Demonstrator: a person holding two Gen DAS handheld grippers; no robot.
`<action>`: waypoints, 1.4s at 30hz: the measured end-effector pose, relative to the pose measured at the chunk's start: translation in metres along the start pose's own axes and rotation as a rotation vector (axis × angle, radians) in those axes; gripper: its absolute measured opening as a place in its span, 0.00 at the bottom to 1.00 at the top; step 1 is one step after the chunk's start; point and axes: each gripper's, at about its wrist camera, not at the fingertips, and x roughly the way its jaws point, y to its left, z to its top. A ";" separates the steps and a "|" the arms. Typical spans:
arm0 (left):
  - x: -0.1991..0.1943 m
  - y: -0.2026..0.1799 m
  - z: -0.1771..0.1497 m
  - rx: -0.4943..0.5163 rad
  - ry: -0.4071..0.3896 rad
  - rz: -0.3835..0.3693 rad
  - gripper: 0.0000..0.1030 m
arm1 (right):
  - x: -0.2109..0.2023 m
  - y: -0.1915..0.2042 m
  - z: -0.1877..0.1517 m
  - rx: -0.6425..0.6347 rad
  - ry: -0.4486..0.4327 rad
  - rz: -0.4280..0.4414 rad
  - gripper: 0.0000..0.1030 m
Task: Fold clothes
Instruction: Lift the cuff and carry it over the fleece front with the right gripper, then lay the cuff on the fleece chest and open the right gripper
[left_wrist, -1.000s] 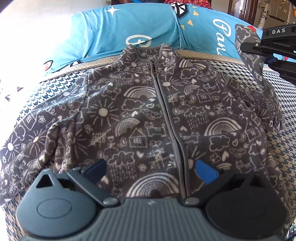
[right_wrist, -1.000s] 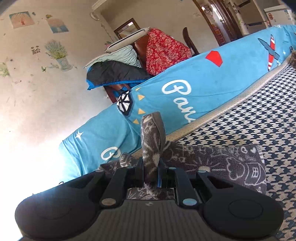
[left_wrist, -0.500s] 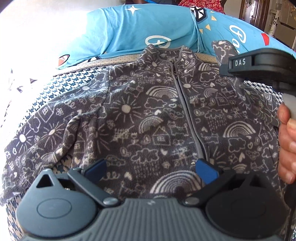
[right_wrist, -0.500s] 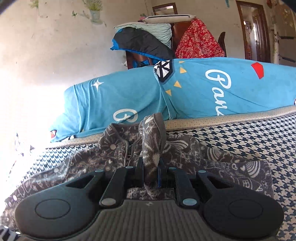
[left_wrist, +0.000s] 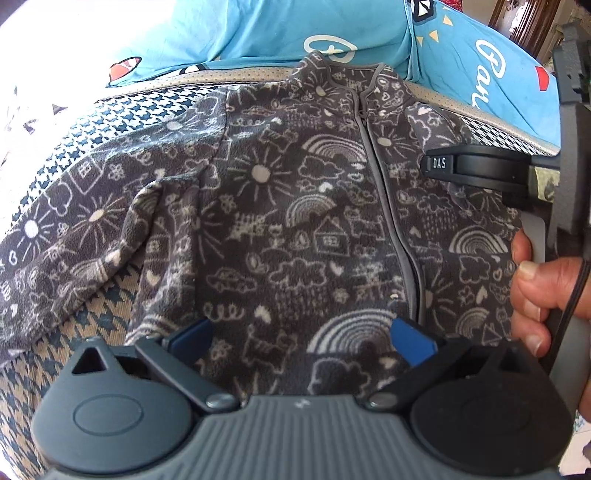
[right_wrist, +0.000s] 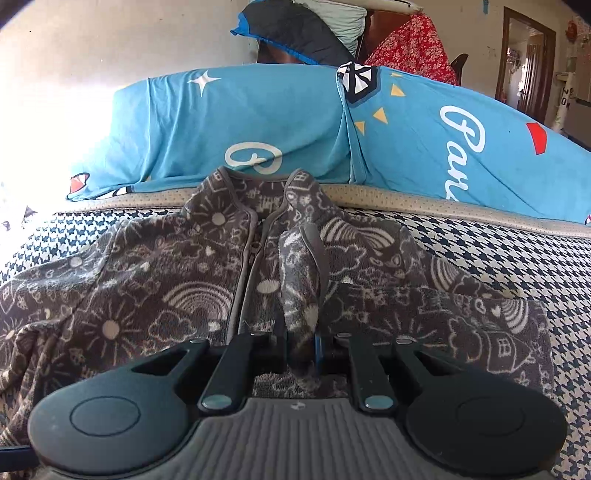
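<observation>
- We see the grey fleece jacket (left_wrist: 288, 229) lying front-up and zipped on the houndstooth cover (left_wrist: 122, 122), its collar at the far edge against the blue cushions (right_wrist: 258, 122).
- Our left gripper (left_wrist: 301, 336) hangs over the near hem, jaws wide apart, with nothing between the blue pads (left_wrist: 410, 339).
- Our right gripper (right_wrist: 301, 343) has its jaws narrowed onto the sleeve cuff (right_wrist: 301, 280), which stands up from between them over the right half of the chest.
- The jacket's other sleeve (left_wrist: 62, 229) lies spread out to the left.
- A hand (left_wrist: 543, 291) grips the right gripper's handle at the right edge of the left wrist view.
</observation>
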 end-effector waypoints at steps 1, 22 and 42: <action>-0.001 0.000 0.000 0.006 -0.016 0.021 1.00 | 0.002 0.001 -0.001 -0.001 0.006 -0.004 0.14; -0.011 0.010 0.007 0.030 -0.111 0.152 1.00 | 0.012 0.024 -0.011 -0.073 0.085 0.167 0.26; -0.004 0.005 0.005 0.042 -0.102 0.146 1.00 | 0.003 0.028 -0.024 -0.213 0.035 0.183 0.37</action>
